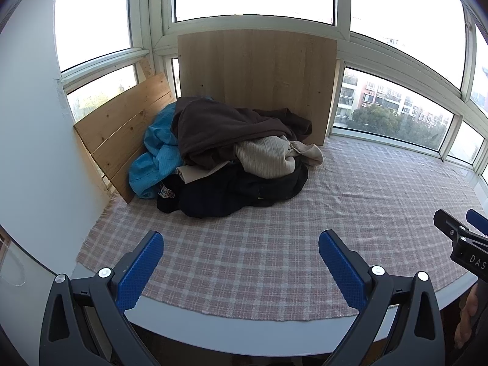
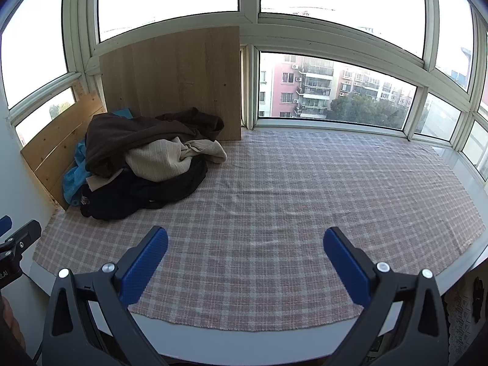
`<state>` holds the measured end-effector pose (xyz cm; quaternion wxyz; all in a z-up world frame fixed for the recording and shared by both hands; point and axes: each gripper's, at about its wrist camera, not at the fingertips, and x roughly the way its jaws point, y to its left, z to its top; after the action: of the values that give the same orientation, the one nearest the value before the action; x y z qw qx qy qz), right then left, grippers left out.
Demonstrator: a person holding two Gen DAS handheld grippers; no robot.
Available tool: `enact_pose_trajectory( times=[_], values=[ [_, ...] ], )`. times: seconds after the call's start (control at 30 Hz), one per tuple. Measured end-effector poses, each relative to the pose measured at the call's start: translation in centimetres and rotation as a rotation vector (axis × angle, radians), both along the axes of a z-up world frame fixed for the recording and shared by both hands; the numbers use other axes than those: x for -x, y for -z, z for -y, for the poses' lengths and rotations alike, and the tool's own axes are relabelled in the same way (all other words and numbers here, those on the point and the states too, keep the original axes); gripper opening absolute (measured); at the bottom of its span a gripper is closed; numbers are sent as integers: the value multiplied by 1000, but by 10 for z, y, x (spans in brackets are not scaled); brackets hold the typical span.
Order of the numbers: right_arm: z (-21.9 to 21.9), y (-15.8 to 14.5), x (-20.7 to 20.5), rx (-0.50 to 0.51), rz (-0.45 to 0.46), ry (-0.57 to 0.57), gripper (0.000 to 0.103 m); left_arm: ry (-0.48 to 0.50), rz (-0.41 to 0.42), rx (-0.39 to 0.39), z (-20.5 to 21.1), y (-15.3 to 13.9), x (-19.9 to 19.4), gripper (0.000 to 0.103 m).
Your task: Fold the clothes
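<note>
left tongs (image 1: 241, 238): spread wide, nothing between the pads, hanging over the near edge of the worktop, tipped down toward the cloth.
right tongs (image 2: 245, 235): also spread wide, empty, over the near edge; seen from the left wrist they poke in at 3 o'clock.
worktop (image 2: 305, 198): window ledge under a pink-grey checked cloth; the whole middle and 3 o'clock side is bare.
pile of clothes (image 1: 231, 155): far corner, 11 o'clock from both tongs, well apart from them, against the wooden boards (image 1: 259, 67).
pile makeup: brown garment (image 1: 219, 125) on top, cream knit (image 1: 265, 155) below it, black items (image 1: 238, 189) at the base, blue piece (image 1: 155, 152) at 9 o'clock side.
step: start, I'd say; nothing picked, nothing folded.
next move: likely reach to 11 o'clock, pinch one top garment only, drag it to the bare cloth and flatten it.
</note>
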<state>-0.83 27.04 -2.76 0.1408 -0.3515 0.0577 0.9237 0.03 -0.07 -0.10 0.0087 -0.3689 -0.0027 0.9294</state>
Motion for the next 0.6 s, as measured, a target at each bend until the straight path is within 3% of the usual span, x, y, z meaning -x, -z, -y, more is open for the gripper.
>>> enact_pose_trajectory(
  times=[0.1,0.23,0.6],
  values=[
    [1,0,1,-1,5,1,103,2,29,0,1,2,6,103],
    [-1,2,3,-1,9,3,103,0,-4,11,0,0,1,103],
    [2,1,0,-3,3,6,103,10,2,18,-1,2,4,103]
  ],
)
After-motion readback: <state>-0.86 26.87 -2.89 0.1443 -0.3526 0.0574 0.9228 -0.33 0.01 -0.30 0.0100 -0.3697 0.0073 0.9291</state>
